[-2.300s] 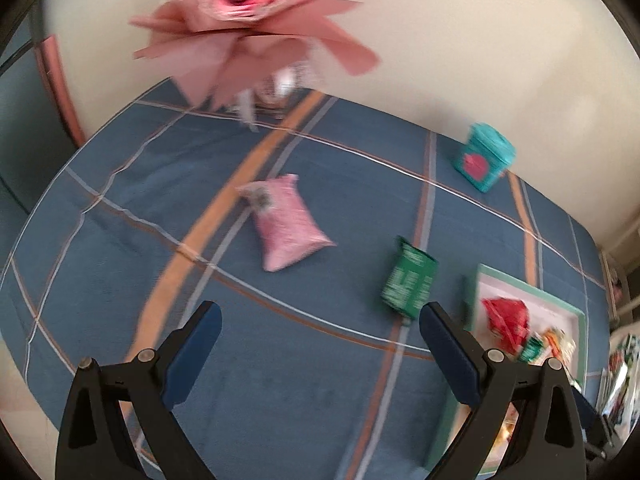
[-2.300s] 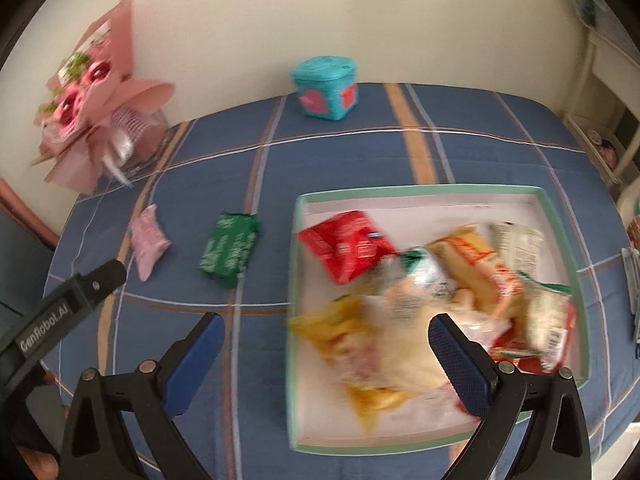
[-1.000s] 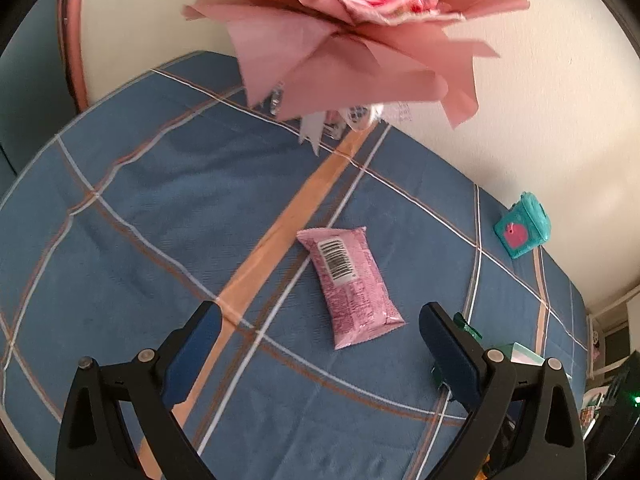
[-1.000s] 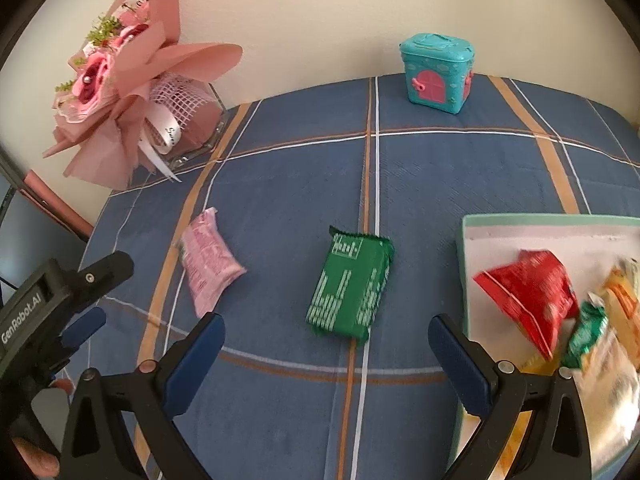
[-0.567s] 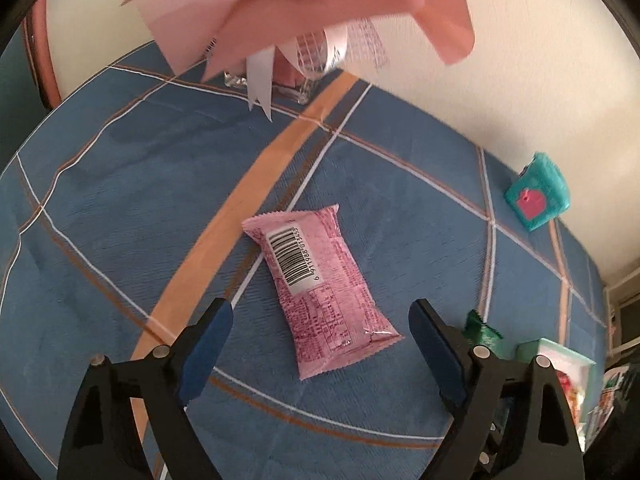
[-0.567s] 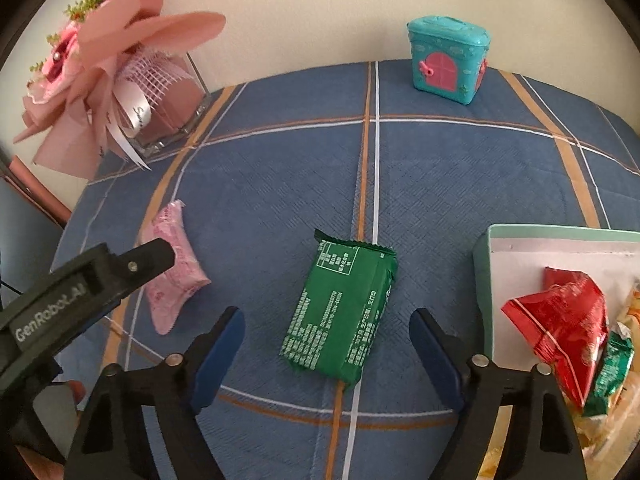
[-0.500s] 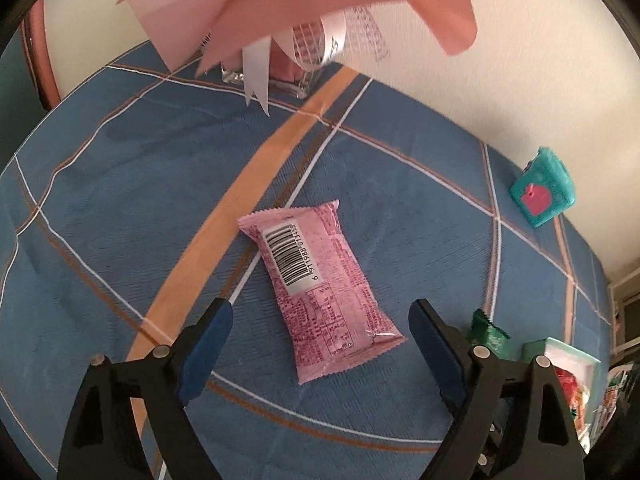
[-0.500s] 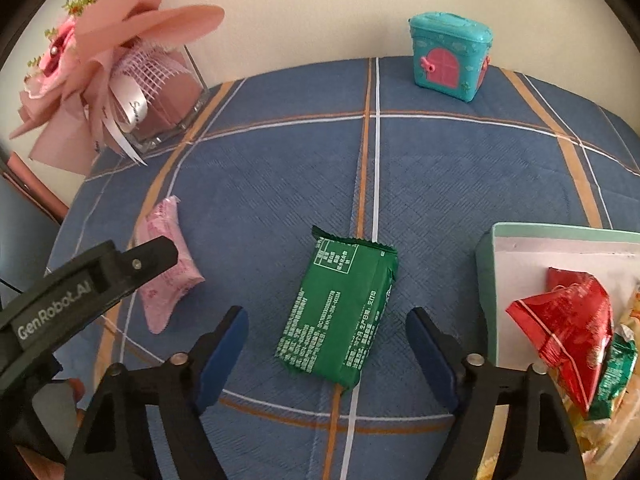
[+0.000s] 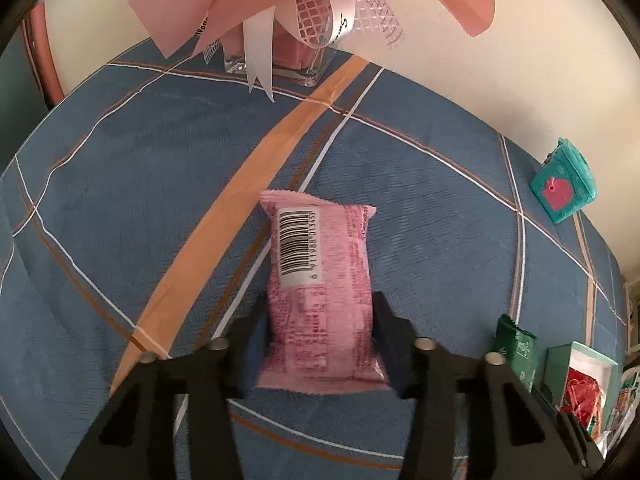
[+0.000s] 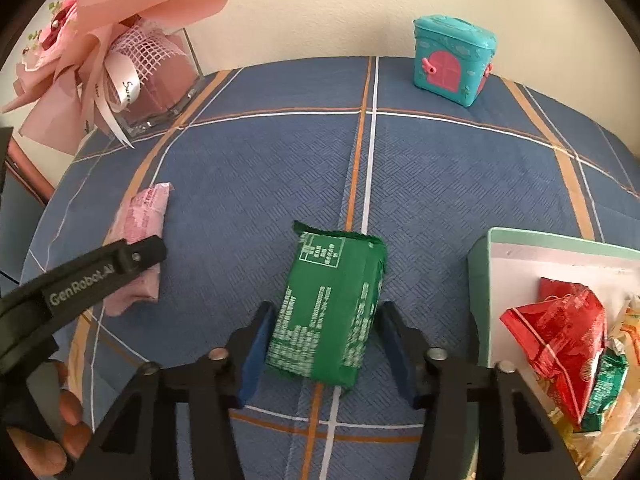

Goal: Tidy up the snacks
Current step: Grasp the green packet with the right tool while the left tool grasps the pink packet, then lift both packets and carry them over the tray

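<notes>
The place looks like a room in a home. A counter under a blue plaid cloth (image 10: pixel 460 168) stands against a plain cream wall (image 10: pixel 312 12). Beyond the jaws, a pink wrapped bouquet (image 10: pixel 100 40) sits in a glass vase, and a turquoise toy house (image 10: pixel 454 60) stands by the wall.

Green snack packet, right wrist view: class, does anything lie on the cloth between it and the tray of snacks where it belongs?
Nothing visible does. The green snack packet sits between the right gripper pads, whose jaws have just been closing, and only bare blue tablecloth separates it from the tray on its right.
</notes>
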